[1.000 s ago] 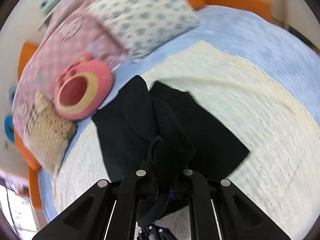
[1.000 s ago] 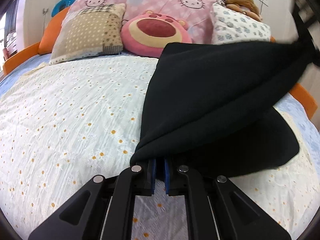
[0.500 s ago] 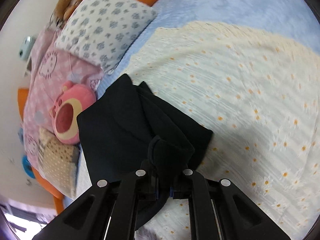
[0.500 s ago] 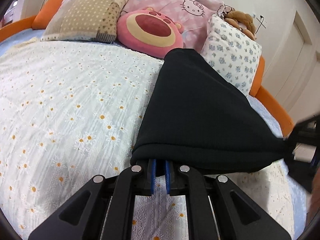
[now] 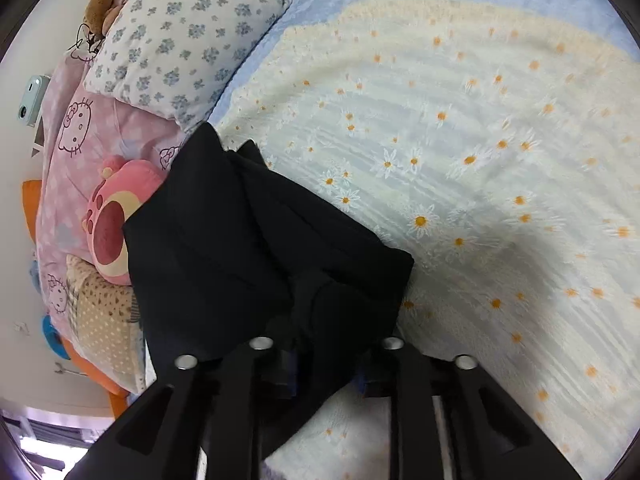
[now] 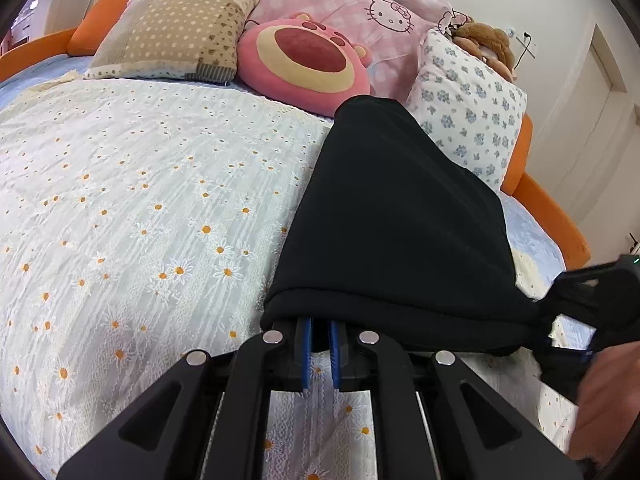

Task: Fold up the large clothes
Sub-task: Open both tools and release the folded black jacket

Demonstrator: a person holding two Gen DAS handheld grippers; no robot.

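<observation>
Garment (image 5: 248, 240), black and heavy, is lying doubled over on the daisy bedspread (image 5: 480, 160), running from the lower centre of both views up toward the pillows (image 6: 468, 120). Left gripper (image 5: 326, 364) is pinching a bunched corner between its fingers; right gripper (image 6: 319, 354) is holding the folded edge, its blue fingers (image 6: 306, 356) nearly together on cloth. By my reading, a fold is being laid down. Next move calls for lowering both held corners level onto the bedspread, lining the edges up, then letting go without dragging the layers askew.
</observation>
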